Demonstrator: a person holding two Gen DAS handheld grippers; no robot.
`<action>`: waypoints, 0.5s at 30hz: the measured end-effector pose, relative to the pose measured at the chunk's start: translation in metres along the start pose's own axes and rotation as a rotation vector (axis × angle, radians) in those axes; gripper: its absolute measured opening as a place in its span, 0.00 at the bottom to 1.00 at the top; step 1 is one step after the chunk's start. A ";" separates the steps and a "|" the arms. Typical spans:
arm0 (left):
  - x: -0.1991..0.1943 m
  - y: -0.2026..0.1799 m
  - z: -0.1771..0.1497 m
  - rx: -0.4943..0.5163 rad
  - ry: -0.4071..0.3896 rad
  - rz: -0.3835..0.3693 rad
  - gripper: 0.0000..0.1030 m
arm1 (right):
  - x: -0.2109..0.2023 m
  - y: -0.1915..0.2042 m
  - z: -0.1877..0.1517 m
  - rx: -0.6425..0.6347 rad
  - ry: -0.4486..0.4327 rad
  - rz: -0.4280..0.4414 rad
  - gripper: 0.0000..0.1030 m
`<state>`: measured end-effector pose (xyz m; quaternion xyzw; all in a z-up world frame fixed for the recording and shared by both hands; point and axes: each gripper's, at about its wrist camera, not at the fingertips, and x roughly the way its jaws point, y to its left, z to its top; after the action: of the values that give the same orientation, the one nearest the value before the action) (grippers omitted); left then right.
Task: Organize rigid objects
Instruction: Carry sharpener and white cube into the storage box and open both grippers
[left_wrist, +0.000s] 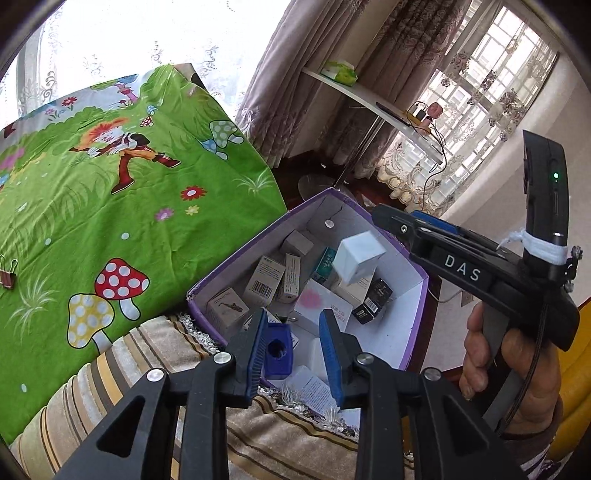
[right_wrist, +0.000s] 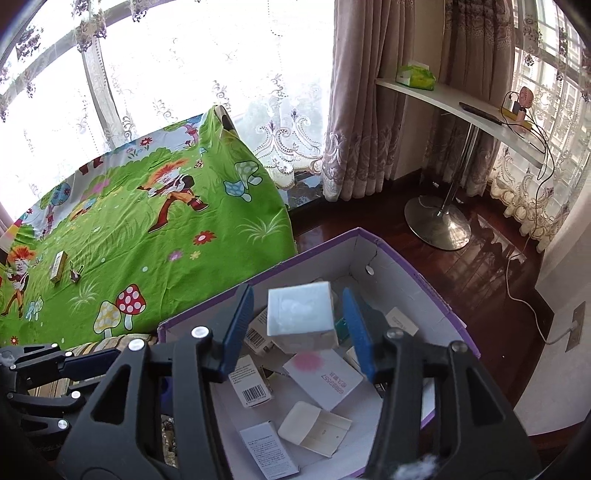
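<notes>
A purple-rimmed cardboard box (left_wrist: 258, 243) (right_wrist: 258, 275) holds several small cartons. My right gripper (right_wrist: 297, 295) is open above it. A white cube-shaped carton (right_wrist: 301, 319) (left_wrist: 357, 260) hangs blurred in the air between its fingers, with a gap to each blue pad. My left gripper (left_wrist: 293, 321) hovers over the box's near corner, open. Between its fingers is a small blue block with a round hole (left_wrist: 279, 349). The block lies against the left pad and stands clear of the right pad. Whether the block is falling or resting I cannot tell.
A green cartoon cloth (left_wrist: 110, 203) covers the table left of the box; a small carton (right_wrist: 58, 266) and a binder clip (right_wrist: 75, 273) lie on it. The box rests on striped fabric (left_wrist: 147, 354). A shelf's metal foot (right_wrist: 437, 221) stands on the dark floor behind.
</notes>
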<state>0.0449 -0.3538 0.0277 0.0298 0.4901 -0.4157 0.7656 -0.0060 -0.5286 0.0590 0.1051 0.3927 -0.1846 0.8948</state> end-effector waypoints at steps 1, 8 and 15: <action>0.000 0.000 0.000 0.000 -0.002 0.002 0.30 | -0.001 -0.001 0.000 0.001 -0.004 -0.003 0.66; -0.003 0.004 0.000 -0.012 -0.008 0.007 0.30 | -0.005 0.001 0.001 -0.004 -0.009 -0.001 0.69; -0.008 0.010 0.000 -0.028 -0.022 0.009 0.30 | -0.003 0.010 0.001 -0.022 0.001 0.006 0.70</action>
<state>0.0501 -0.3423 0.0298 0.0166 0.4872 -0.4057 0.7732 -0.0026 -0.5194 0.0622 0.0965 0.3949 -0.1776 0.8962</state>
